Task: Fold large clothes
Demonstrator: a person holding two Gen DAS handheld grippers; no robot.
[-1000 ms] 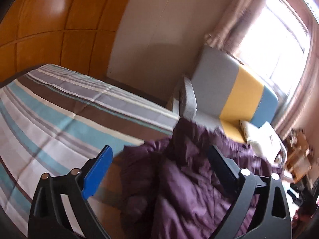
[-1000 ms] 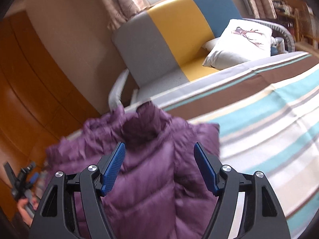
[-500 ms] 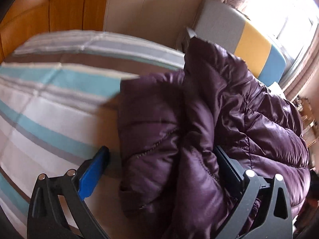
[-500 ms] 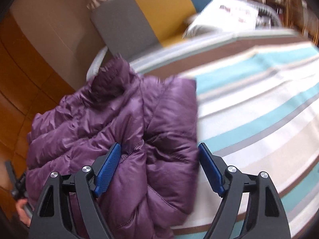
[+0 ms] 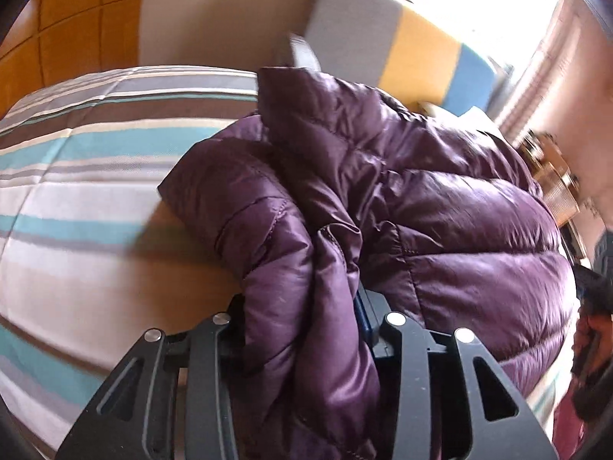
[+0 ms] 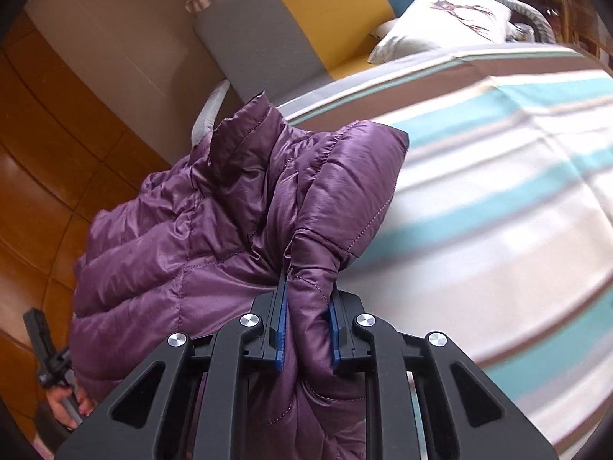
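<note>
Jacket (image 5: 440, 211): purple, quilted, padded; lies bunched on the bed (image 5: 76, 199) near its far edge, one folded corner spread onto the striped cover.

Left gripper (image 5: 306, 329): black frame, blue pads; jaws closing on a thick fold of the jacket, fabric filling the gap between them.

Right gripper (image 6: 306, 329): black frame, blue pads; jaws closing, both pads pressed against a narrower ridge of the jacket near its edge.

Bed: cover striped in teal, brown, grey and white.

Sofa (image 6: 306, 19): grey, yellow and blue panels, beyond the bed by the window.

Pillow (image 6: 440, 19): white, printed, on the sofa seat.

Wall panels (image 6: 46, 153): orange-brown wood.
</note>
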